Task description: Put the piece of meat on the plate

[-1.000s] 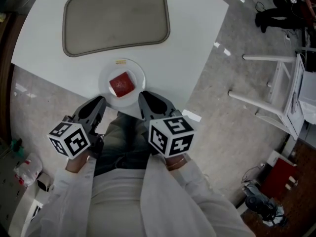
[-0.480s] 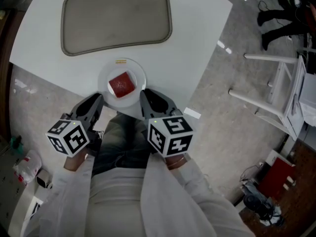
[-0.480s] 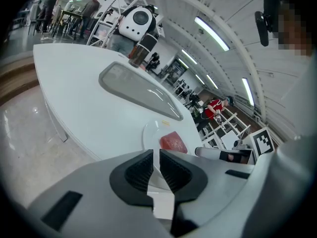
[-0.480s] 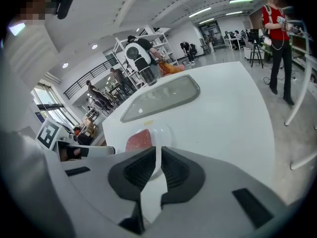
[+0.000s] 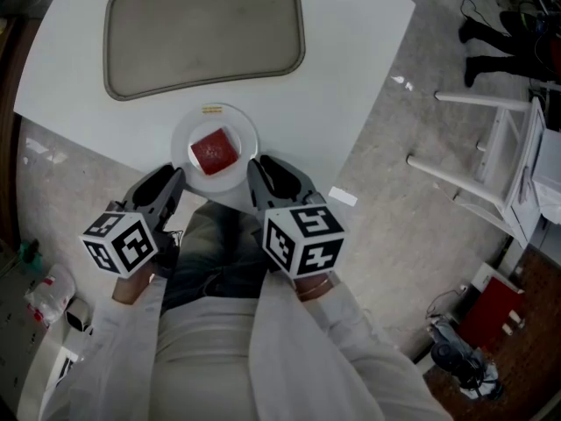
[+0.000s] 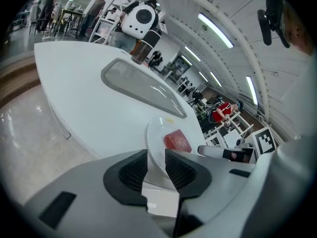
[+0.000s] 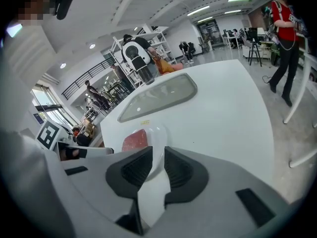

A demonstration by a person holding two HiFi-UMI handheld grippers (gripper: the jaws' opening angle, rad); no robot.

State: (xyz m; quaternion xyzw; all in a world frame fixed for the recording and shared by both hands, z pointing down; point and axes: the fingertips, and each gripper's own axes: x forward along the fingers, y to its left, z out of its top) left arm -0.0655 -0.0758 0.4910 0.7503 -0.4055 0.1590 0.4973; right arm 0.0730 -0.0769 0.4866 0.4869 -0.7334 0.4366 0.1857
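Note:
A red square piece of meat (image 5: 216, 151) lies in the middle of a small white plate (image 5: 188, 134) at the near edge of the white table (image 5: 351, 60). Both grippers hang just off that edge, over the person's lap. My left gripper (image 5: 173, 178) is at the plate's near left and my right gripper (image 5: 261, 169) at its near right. Neither touches the plate. In the left gripper view the jaws (image 6: 156, 165) stand together with only a thin slit and nothing in it, with the meat (image 6: 177, 141) beyond. The right gripper (image 7: 158, 165) looks the same, with the meat (image 7: 135, 140) ahead of it.
A large grey rounded tray (image 5: 203, 29) lies on the table beyond the plate. A white metal rack (image 5: 500, 165) stands on the floor at the right. A small white slip (image 5: 344, 198) lies on the floor near the right gripper. People stand in the far background.
Both grippers have held almost still, the left one drifting a touch to the left. The meat and plate have not moved.

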